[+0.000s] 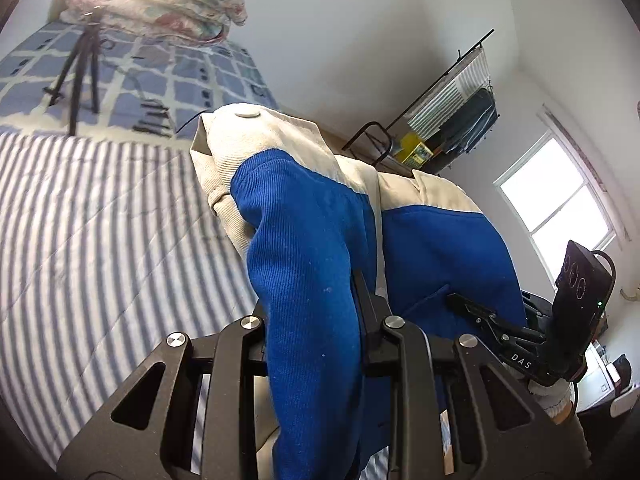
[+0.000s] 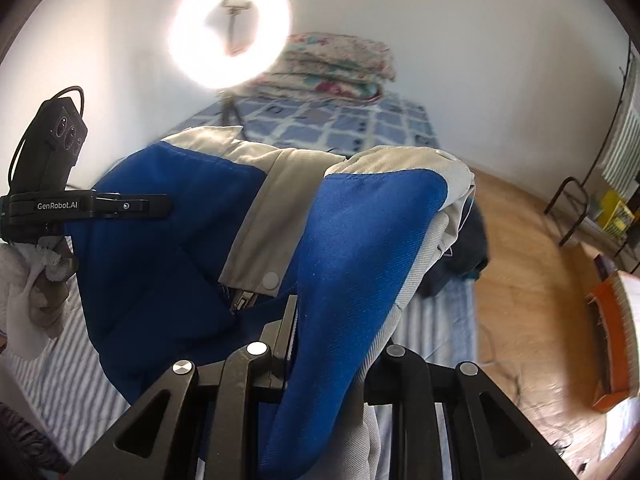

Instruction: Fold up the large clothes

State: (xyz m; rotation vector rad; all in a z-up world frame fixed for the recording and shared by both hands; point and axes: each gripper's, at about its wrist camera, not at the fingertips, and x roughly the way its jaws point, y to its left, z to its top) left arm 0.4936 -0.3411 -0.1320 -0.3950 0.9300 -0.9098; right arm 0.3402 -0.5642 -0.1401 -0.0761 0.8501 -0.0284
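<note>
Bed [image 1: 80, 240] with a blue and white striped sheet fills the left side of the left wrist view, and a black tripod [image 1: 78, 68] stands further back on a blue checked blanket [image 1: 188, 76]. A pile of folded flowery quilts [image 1: 192, 12] lies at the far end by the white wall. In the middle hangs the task's thing, a big blue and cream jacket [image 1: 304, 240], lifted up off the bed. The left gripper [image 1: 316, 320] has its fingers close together, pinching a thick fold of the blue cloth. To the right, the right gripper [image 1: 472, 312] reaches in from the side and touches the blue cloth too. A clothes rack [image 1: 452, 120] and a bright window [image 1: 560, 200] sit further right. In the right wrist view, a gloved hand [image 2: 36, 292] is at the far left, holding the left gripper [image 2: 156, 204], which bites the edge of the jacket [image 2: 180, 220]. A glowing ring light [image 2: 230, 30] shines above. In the middle, the right gripper [image 2: 320, 344] has narrow fingers squeezed on a fold of blue and cream cloth. A white snap button [image 2: 271, 280] shows on the cream strip. A dark garment [image 2: 468, 248] lies on the bed edge just right of the jacket, and the wooden floor [image 2: 528, 280] spreads out on the right.
</note>
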